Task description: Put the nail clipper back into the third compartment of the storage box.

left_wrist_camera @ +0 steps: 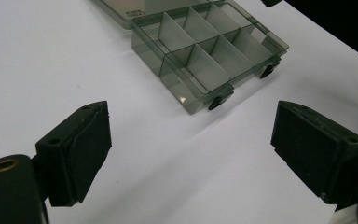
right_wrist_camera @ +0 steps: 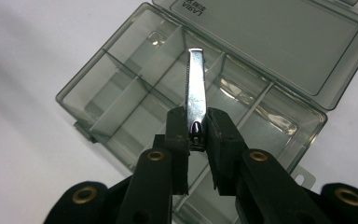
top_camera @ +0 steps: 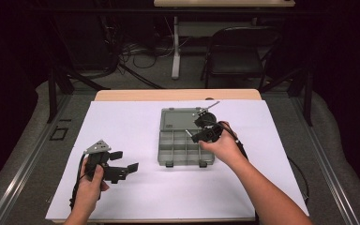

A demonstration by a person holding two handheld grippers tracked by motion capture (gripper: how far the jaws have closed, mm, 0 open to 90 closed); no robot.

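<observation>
Nearest the camera, the left gripper (top_camera: 123, 161) hangs over the front left part of the white sheet (top_camera: 122, 126) that covers the worktop, held in the person's left hand (top_camera: 90, 183), its jaws spread wide with nothing between them; in the left gripper view (left_wrist_camera: 189, 154) the two black pads frame only bare white sheet, and the front edge of the organizer box (left_wrist_camera: 214, 51) lies beyond them, apart from both pads. The right gripper (top_camera: 201, 125), held in the right hand (top_camera: 222, 145), is over the box's right side, and its jaws are pressed onto a metal nail clipper (right_wrist_camera: 196, 95), pinching it near its rounded rear end so that the bright blade sticks out forward past the pads (right_wrist_camera: 196, 133). In the right gripper view the clipper hangs above the middle compartments of the smoky, clear organizer box (right_wrist_camera: 121, 93); whether it touches a divider cannot be told. The box sits right of the worktop's centre, nearer the back edge than the front, with its lid (top_camera: 180, 117) laid open flat toward the back edge and its two black latches (top_camera: 169, 164) facing the front. The compartments in view look empty. Open sheet runs along the whole front edge and across the left half, and a narrower strip lies between the box and the right edge.
</observation>
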